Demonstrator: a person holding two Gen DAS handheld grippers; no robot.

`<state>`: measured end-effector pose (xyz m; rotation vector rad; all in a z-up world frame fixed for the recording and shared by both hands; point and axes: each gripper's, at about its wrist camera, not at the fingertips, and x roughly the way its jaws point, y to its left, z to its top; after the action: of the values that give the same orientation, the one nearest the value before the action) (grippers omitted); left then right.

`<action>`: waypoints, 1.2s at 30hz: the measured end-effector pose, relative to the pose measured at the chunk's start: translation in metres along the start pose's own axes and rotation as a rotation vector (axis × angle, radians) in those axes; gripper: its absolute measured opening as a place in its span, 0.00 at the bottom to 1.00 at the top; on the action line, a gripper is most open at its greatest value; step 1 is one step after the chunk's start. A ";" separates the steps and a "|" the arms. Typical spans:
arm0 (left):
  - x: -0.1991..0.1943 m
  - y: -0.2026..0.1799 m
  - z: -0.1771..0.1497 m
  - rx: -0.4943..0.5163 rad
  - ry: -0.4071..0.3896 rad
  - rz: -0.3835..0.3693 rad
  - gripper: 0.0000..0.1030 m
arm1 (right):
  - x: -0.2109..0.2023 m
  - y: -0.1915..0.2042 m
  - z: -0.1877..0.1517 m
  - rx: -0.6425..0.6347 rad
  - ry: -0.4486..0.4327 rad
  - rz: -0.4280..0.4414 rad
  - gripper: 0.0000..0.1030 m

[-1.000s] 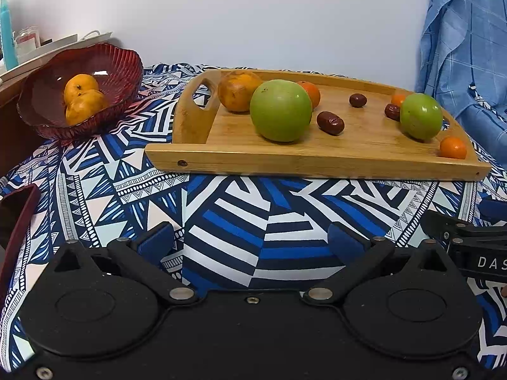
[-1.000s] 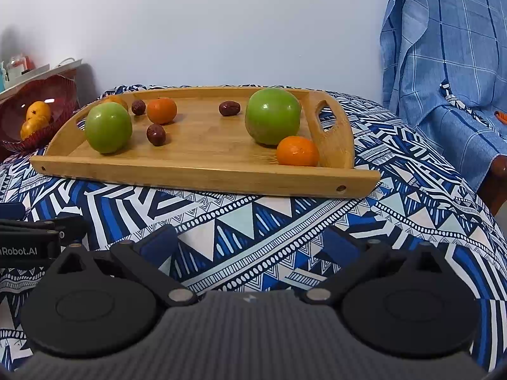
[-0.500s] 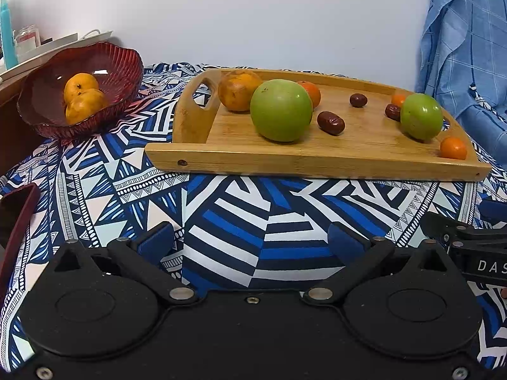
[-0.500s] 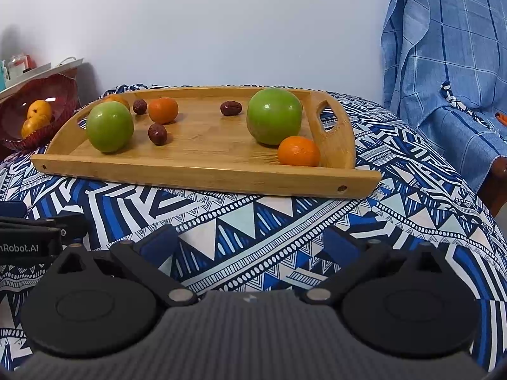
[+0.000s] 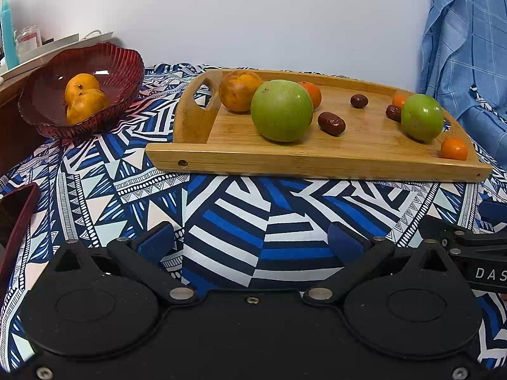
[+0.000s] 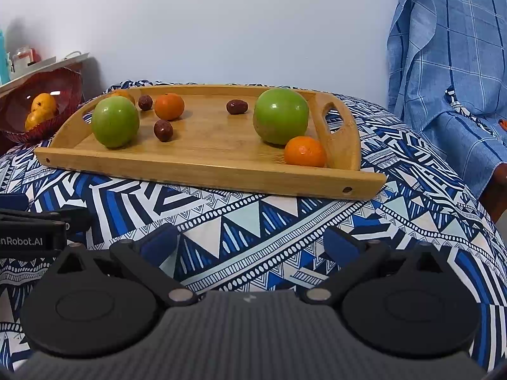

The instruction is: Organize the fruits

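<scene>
A wooden tray sits on the patterned cloth. It holds two green apples, a large orange, small tangerines and dark red dates. A dark red glass bowl at the left holds two oranges. My left gripper is open and empty, low over the cloth in front of the tray. My right gripper is open and empty, also in front of the tray.
A blue checked cloth hangs at the right. A shelf with a teal bottle and a jar stands behind the bowl. A dark red dish edge shows at the far left. The right gripper's body lies beside my left one.
The right wrist view has shifted slightly, so the tray sits a little further right in it. The left gripper has not moved. Both grippers stay open.
</scene>
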<state>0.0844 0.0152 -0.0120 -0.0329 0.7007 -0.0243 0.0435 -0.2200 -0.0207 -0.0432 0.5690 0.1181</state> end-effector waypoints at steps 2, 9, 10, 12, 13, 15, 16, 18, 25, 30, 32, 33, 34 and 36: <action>0.000 0.000 0.000 0.000 -0.001 0.000 1.00 | 0.000 0.000 0.000 0.000 0.000 0.000 1.00; 0.000 0.000 0.000 0.001 -0.002 0.002 1.00 | 0.000 0.000 0.000 0.000 0.000 0.000 1.00; 0.000 0.000 0.000 0.002 -0.004 0.004 1.00 | 0.000 0.000 0.000 0.000 0.000 0.000 1.00; 0.000 -0.001 0.000 0.004 -0.006 0.008 1.00 | 0.000 0.000 0.000 0.000 0.000 0.000 1.00; 0.000 0.000 0.000 0.003 -0.006 0.008 1.00 | 0.000 0.000 0.000 0.000 0.000 0.000 1.00; 0.000 0.000 0.000 0.002 -0.006 0.008 1.00 | 0.000 0.000 0.000 0.000 0.000 0.000 1.00; 0.000 -0.001 0.000 0.003 -0.006 0.008 1.00 | 0.000 0.000 0.000 0.000 0.000 0.000 1.00; 0.000 0.000 0.000 0.003 -0.006 0.008 1.00 | 0.000 0.000 0.000 0.000 0.000 0.000 1.00; 0.000 -0.001 -0.001 0.003 -0.007 0.008 1.00 | 0.000 0.000 0.000 0.000 0.000 0.000 1.00; -0.001 -0.001 -0.001 0.003 -0.007 0.008 1.00 | 0.000 0.000 0.000 -0.001 0.000 -0.001 1.00; -0.001 -0.001 -0.001 0.003 -0.007 0.008 1.00 | 0.000 0.000 0.000 -0.001 0.000 -0.001 1.00; -0.001 -0.001 -0.001 0.003 -0.007 0.008 1.00 | 0.000 0.000 0.000 -0.001 0.000 -0.001 1.00; -0.001 -0.001 -0.001 0.003 -0.007 0.008 1.00 | 0.000 0.000 0.000 -0.001 0.000 -0.001 1.00; -0.001 -0.001 -0.001 0.003 -0.007 0.008 1.00 | 0.000 0.000 0.000 -0.001 0.000 -0.001 1.00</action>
<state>0.0835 0.0142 -0.0121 -0.0276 0.6939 -0.0170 0.0435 -0.2195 -0.0207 -0.0439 0.5686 0.1175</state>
